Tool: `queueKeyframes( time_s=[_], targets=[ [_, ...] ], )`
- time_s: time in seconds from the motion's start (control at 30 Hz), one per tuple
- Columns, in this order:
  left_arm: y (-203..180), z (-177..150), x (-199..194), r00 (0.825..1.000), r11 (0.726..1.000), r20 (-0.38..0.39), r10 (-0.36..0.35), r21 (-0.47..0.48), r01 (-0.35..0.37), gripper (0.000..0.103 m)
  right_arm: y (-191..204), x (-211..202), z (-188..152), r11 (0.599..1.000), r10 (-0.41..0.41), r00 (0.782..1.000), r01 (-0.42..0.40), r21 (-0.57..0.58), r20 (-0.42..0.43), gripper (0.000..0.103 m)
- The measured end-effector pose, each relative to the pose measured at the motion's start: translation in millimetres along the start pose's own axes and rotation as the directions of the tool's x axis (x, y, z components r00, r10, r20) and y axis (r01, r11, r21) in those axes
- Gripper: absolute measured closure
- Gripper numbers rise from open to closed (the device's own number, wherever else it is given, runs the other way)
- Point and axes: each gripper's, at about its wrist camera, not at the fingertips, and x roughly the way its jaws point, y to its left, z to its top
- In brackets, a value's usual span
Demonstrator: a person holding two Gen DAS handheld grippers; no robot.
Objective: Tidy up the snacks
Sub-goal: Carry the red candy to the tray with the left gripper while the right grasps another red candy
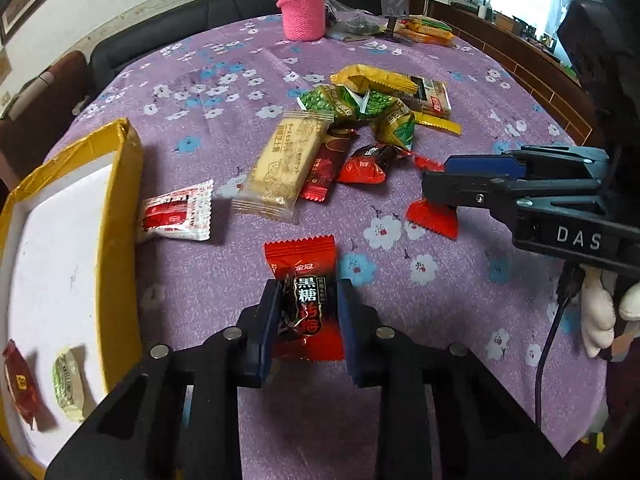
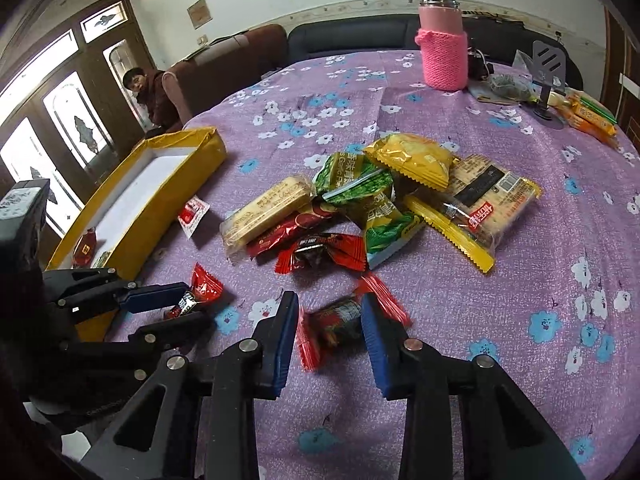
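Note:
My left gripper (image 1: 306,312) is shut on a red candy with a black label (image 1: 304,280), held just above the purple flowered tablecloth (image 1: 440,320); the same gripper (image 2: 176,308) and candy (image 2: 200,290) show in the right wrist view. My right gripper (image 2: 330,336) is shut on another red candy (image 2: 340,320) low over the cloth, and it appears from the side (image 1: 444,184). A yellow box with a white floor (image 1: 120,208) (image 2: 160,208) lies to the left, holding a red candy (image 1: 18,384) and a pale green snack (image 1: 68,380). A pile of mixed snacks (image 1: 352,120) (image 2: 380,200) lies beyond both grippers.
A red-and-white sachet (image 1: 176,216) (image 2: 194,214) rests beside the box. A flask in a pink knitted sleeve (image 1: 303,8) (image 2: 444,52) stands at the far edge near a phone stand (image 2: 548,76) and orange packets (image 2: 588,118). A person (image 2: 150,96) sits beyond the table, by a dark sofa.

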Motion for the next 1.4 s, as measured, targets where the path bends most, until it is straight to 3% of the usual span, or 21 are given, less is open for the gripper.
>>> queueKeyframes(
  time_s=[0.1,0.3,0.43,0.57,0.8,1.13,1.4],
  targets=[
    [-0.2,-0.9,-1.0,1.000,1.000,0.004,0.002,-0.013,-0.002,0.077,-5.4,1.3,-1.5,0.999,0.024,1.000,-0.023,0.036,-0.017,0.058],
    [3.4,2.9,5.8,0.999,0.998,0.028,0.023,-0.057,-0.021,0.071,-7.5,2.0,-3.5,0.998,0.034,0.999,-0.033,0.057,-0.012,0.057],
    [6.3,0.6,3.7,0.999,0.997,0.036,0.005,-0.080,-0.002,0.078,5.7,7.3,-6.2,1.000,0.015,1.000,-0.015,0.003,-0.008,0.055],
    [11.2,-4.5,-4.5,0.998,0.992,0.060,-0.013,-0.122,0.020,0.081,17.9,10.6,-9.6,0.998,-0.046,0.999,0.047,-0.049,0.004,0.065],
    [26.6,-17.5,-37.9,0.991,0.984,0.131,-0.009,-0.174,0.032,0.081,22.7,-0.5,-12.6,0.997,-0.066,0.997,0.068,-0.044,0.042,0.082],
    [78.1,-41.1,-91.0,0.971,0.955,0.227,0.070,-0.298,0.001,0.081,53.9,-35.3,-11.8,0.997,-0.016,0.996,0.023,-0.070,0.093,0.087],
    [140.5,-56.0,-96.0,0.965,0.910,0.206,0.160,-0.409,-0.064,0.080,124.9,-37.6,11.7,0.979,0.112,0.991,-0.097,-0.179,0.075,0.088]
  ],
)
